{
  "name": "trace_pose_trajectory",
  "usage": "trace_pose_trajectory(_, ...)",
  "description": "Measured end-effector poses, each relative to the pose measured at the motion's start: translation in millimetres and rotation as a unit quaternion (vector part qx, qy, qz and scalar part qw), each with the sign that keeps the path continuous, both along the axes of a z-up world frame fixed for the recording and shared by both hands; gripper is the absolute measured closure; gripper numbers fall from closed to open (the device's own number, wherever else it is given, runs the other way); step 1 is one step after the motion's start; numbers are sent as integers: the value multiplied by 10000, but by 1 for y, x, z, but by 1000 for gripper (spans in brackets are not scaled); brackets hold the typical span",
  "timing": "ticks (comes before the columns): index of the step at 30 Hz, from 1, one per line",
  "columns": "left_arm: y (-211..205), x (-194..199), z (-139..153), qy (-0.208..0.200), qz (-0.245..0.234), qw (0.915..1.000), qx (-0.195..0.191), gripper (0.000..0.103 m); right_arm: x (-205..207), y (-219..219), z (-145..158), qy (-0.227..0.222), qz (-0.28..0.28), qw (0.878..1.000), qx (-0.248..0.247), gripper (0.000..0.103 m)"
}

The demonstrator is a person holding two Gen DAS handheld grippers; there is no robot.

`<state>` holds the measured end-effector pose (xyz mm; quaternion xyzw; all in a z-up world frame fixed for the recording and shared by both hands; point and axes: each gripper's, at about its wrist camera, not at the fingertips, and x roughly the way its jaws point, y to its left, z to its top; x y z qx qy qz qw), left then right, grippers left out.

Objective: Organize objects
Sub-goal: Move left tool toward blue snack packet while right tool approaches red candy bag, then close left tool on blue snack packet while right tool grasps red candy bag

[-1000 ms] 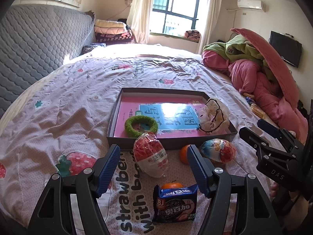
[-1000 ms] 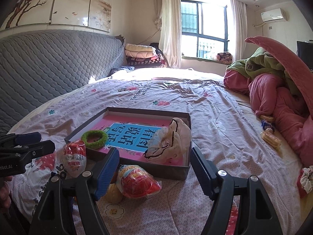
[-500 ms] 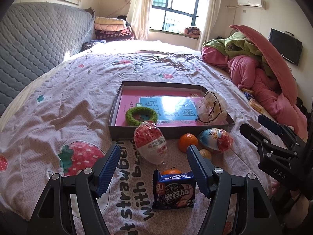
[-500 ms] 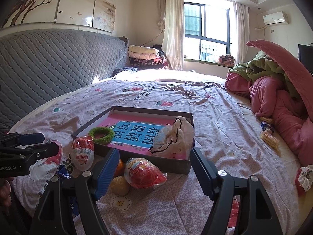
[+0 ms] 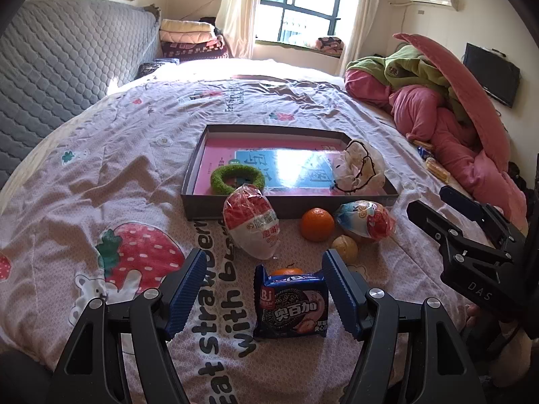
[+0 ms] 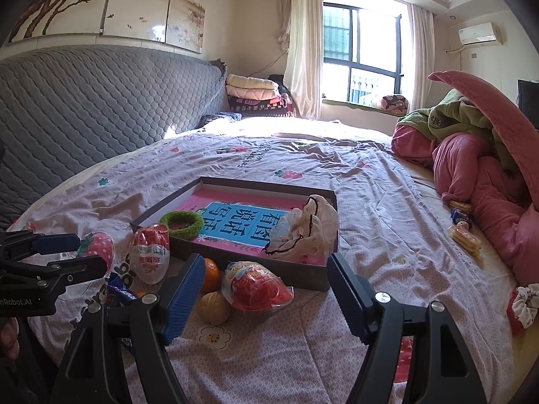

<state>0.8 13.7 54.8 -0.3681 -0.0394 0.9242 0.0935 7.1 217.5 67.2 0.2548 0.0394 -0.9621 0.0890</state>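
Two grippers: both hover over the bed's near edge, jaws apart, nothing between the pads.
Left gripper (image 5: 261, 289): jaws wide, above the cookie packet (image 5: 292, 304), not touching it.
Right gripper (image 6: 266, 294): jaws wide, above bare bedspread (image 6: 370, 181) near the box's front wall.
Cookie packet: dark blue, nearest the bed's near edge, a small orange (image 5: 287, 271) just behind it.
Loose cluster: white-and-red egg packet (image 5: 252, 225), second orange (image 5: 317, 224), walnut (image 5: 344, 248) and red-and-blue egg packet (image 5: 365, 224), all beside the box's front wall.
Box (image 5: 235, 208): shallow, dark-walled, mid-bed; holds a pink-and-blue book (image 5: 286, 165), a green ring (image 5: 237, 178) at its front left and a white crumpled bag (image 5: 358, 168) at its front right.
Far right edge: pink and green bedding (image 5: 438, 101) heaped.
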Motion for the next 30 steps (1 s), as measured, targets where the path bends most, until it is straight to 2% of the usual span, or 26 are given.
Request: trace_pose_trajectory(30, 24, 12, -22, -500, -355, 9981, -110, 31, 5, 0, -10, -292, 41, 9996, 22, 29)
